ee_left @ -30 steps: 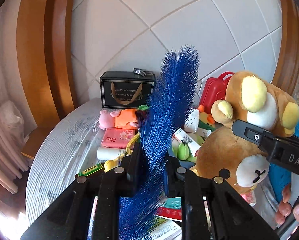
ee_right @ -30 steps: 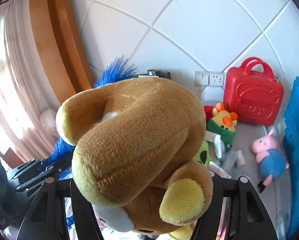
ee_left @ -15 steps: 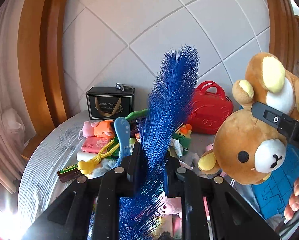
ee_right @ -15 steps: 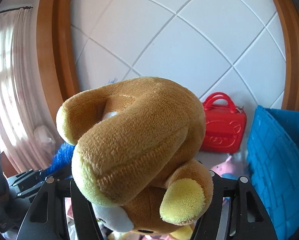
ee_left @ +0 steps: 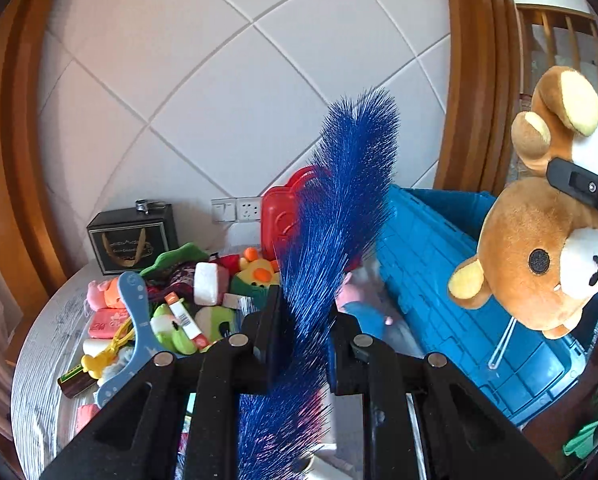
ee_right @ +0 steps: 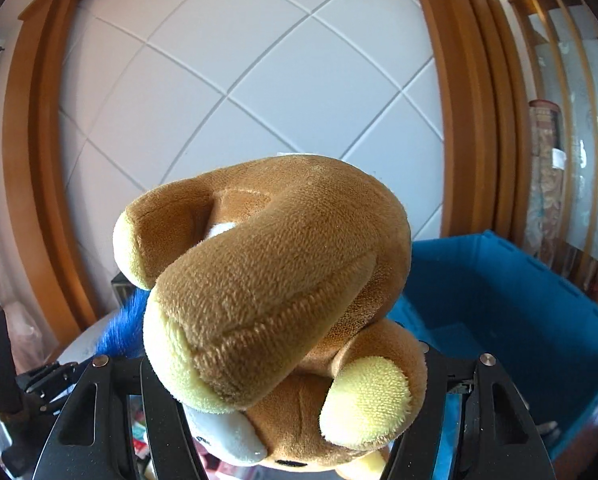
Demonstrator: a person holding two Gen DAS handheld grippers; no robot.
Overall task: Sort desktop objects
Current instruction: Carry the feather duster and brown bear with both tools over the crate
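My left gripper is shut on a long blue bristly duster that stands up between its fingers, above the table. My right gripper is shut on a brown plush bear, held in the air; the bear fills most of the right wrist view. In the left wrist view the bear hangs head down at the right, over a blue plastic crate. The crate also shows in the right wrist view, open, to the right of the bear.
A heap of small toys and items lies on the round table at left. A black gift box and a red case stand by the tiled wall. A wooden frame rises at both sides.
Both grippers have swung to the right with their loads. The blue crate has come into view and the bear now hangs over it. The toy heap has shifted left.
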